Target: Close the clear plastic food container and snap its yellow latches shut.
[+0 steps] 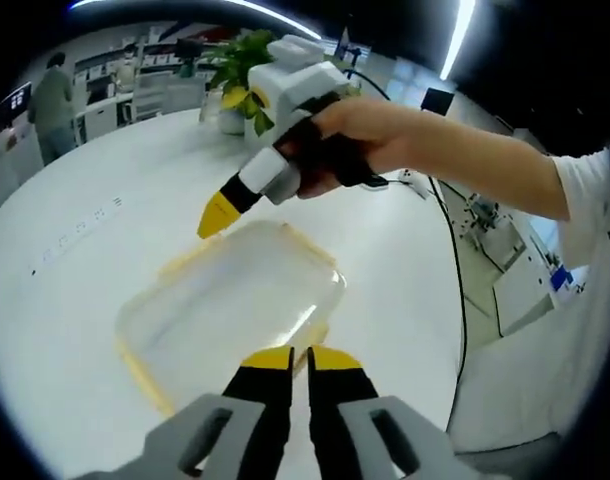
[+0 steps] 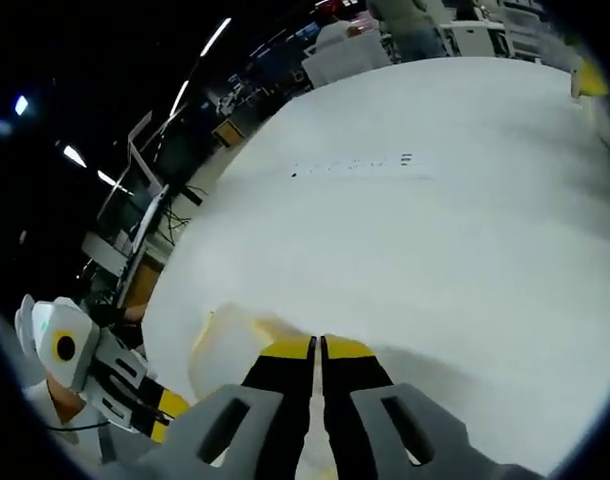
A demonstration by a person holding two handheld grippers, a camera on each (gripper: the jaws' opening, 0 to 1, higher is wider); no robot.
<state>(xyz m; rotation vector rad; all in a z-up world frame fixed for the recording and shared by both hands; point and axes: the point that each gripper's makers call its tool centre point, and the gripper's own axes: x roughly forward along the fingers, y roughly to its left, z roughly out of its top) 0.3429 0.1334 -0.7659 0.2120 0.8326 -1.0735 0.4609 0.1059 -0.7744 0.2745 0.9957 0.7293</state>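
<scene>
Container (image 1: pixel 230 315) just beyond left hand-held gripper (image 1: pixel 300 357)

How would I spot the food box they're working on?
Look at the big round white table. Near its edge, between the two yellow-tipped grippers, lies the clear plastic container. Its see-through lid and yellow latches set it apart from the potted plant farther back.
</scene>
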